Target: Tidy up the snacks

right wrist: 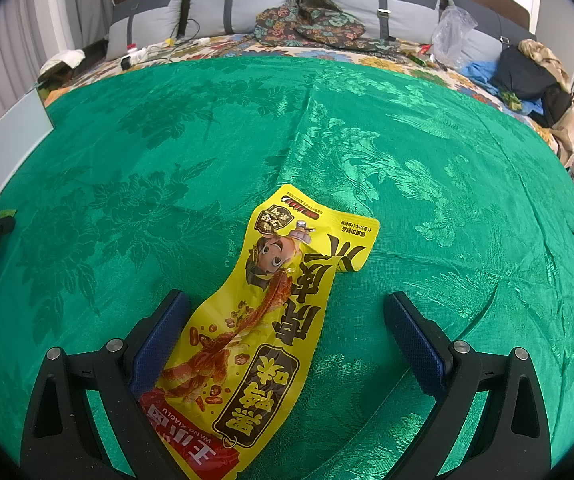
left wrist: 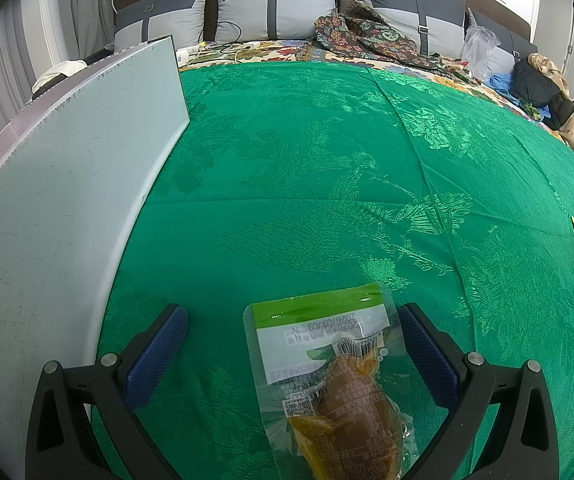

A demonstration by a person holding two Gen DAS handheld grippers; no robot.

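Fingers [right wrist: 415, 340] apart, "WANG XIAOLU" packet [right wrist: 255, 340]

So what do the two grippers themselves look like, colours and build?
Both look alike. The left gripper and right gripper each have two black plastic fingers with triangular cut-outs and round silver pins at the joints. The pads are dark blue with a fine dimpled texture. No cables, sleeves or hands show.

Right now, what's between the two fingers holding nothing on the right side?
In the right wrist view, the yellow snack packet lies on the green cloth between the open right gripper's fingers, nearer the left one.
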